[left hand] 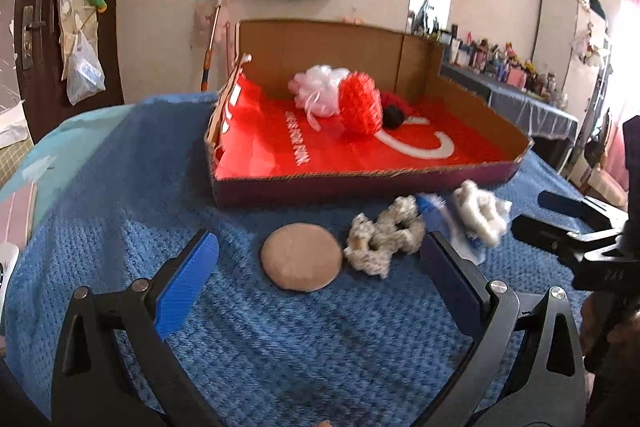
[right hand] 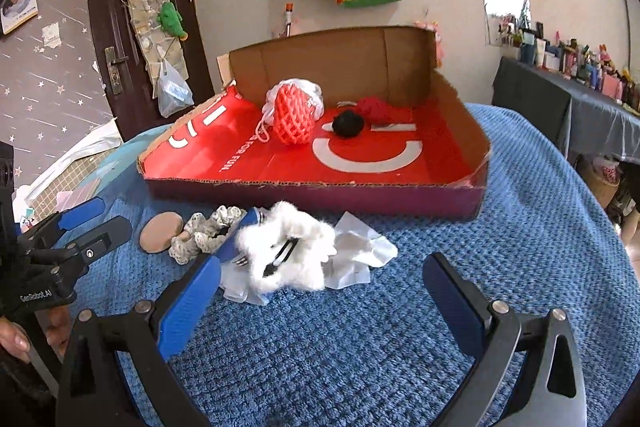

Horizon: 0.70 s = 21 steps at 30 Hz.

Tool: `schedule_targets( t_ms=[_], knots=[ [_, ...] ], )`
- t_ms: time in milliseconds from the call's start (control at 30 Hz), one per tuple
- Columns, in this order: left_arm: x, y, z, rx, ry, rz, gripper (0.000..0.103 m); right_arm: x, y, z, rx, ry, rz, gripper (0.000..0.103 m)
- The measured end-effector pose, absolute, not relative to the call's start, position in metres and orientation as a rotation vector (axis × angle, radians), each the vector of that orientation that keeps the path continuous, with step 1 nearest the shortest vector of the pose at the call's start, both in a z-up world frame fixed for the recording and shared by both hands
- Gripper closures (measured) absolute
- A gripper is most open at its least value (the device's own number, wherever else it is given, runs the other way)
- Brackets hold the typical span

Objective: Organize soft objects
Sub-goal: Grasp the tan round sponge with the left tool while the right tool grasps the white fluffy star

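Two hand-held grippers over a blue knitted cloth (right hand: 460, 287), midway through sorting soft items into a shallow cardboard box (right hand: 320, 193) lined with red printed plastic. Both claws stand wide apart and empty: the left gripper (left hand: 318, 281) hovers low before the beige round pad (left hand: 302, 257), and the right gripper (right hand: 322, 293) hovers before the white fluffy piece (right hand: 298, 247).

Already in the box: a white pouf (left hand: 316, 89) touching a red pouf (left hand: 360, 103), and behind them a small black ball (right hand: 348, 123) beside a red bundle (right hand: 380, 109).

Not yet boxed — in a row on the cloth just in front of the box's near wall: the pad, a speckled grey scrunchie (left hand: 382, 237) just beside it, then the white fluffy piece, which lies on crumpled clear wrapping (right hand: 356, 259) and carries a dark clip. A blue item between scrunchie and fluff is blurred; what it is cannot be told.

Step in hand, as judged: approach to the next pick. The right claw is lined up on the fluff; the next move calls for lowering, closing gently on the fluff alone — not the wrapping under it — and lifting over the low near wall. The left is well placed for the pad or scrunchie.
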State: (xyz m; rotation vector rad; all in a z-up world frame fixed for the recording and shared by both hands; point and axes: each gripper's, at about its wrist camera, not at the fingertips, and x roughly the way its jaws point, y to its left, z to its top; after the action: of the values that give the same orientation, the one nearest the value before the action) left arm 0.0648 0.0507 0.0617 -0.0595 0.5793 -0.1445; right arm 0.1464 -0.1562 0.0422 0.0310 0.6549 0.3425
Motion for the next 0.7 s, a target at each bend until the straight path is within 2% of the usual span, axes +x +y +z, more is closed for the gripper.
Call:
schedule_targets(
  t_ms=[467, 700],
  knots=[
    [0.100, 0.068, 0.046, 0.040, 0.742, -0.185, 0.000, 0.176, -0.137, 0.034, -0.028, 0.738, 0.400, 0.000],
    [0.109, 0.070, 0.040, 0.036, 0.783, -0.251, 0.001, 0.183, -0.131, 0.030, -0.045, 0.756, 0.427, 0.008]
  ],
)
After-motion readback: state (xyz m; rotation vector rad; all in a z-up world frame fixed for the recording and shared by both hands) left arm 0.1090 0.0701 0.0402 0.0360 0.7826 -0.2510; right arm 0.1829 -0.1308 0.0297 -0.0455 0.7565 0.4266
